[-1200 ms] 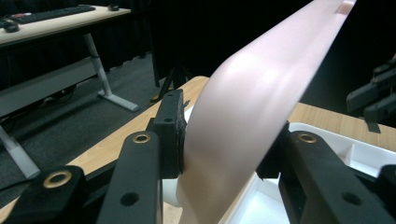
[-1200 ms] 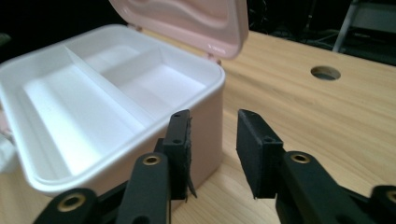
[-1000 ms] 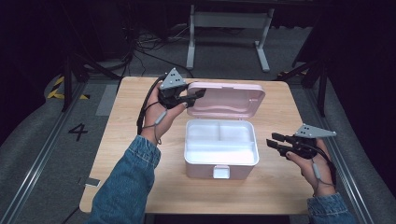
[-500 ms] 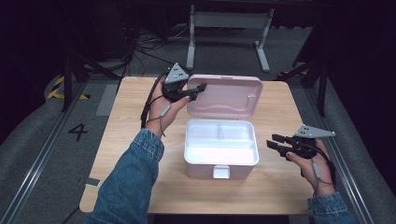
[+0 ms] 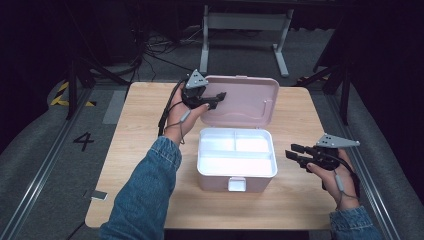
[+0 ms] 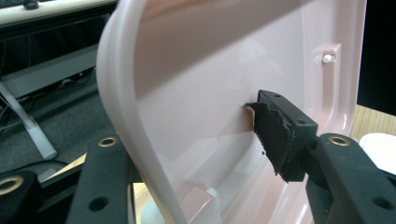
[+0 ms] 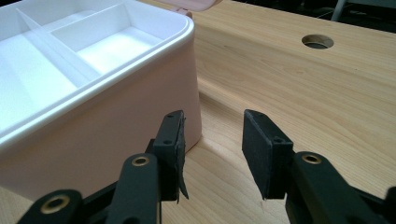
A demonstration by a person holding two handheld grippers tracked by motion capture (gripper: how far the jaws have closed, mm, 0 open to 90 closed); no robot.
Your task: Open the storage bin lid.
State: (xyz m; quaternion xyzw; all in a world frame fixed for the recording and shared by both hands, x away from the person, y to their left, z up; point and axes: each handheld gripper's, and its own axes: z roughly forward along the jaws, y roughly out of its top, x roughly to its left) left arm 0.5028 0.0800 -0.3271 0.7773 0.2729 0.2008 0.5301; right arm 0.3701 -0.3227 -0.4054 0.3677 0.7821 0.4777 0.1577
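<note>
The pink storage box [image 5: 237, 159] sits mid-counter [image 5: 145, 125], long axis running left to right, latch toward the person; its lid [image 5: 242, 100] has swung further back over the last second and now leans open behind. The left tool [image 5: 210, 98] is clamped on the lid's left edge, probably finishing the opening. The right tool [image 5: 298, 154] waits by the box's right wall, jaws apart, empty.

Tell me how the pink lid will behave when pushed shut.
The lid looks like thin plastic, so probably light and slightly bendy. Joined to the box along its back edge, it should swing down. Its glossy surface may slip in the left hand-held gripper.
</note>
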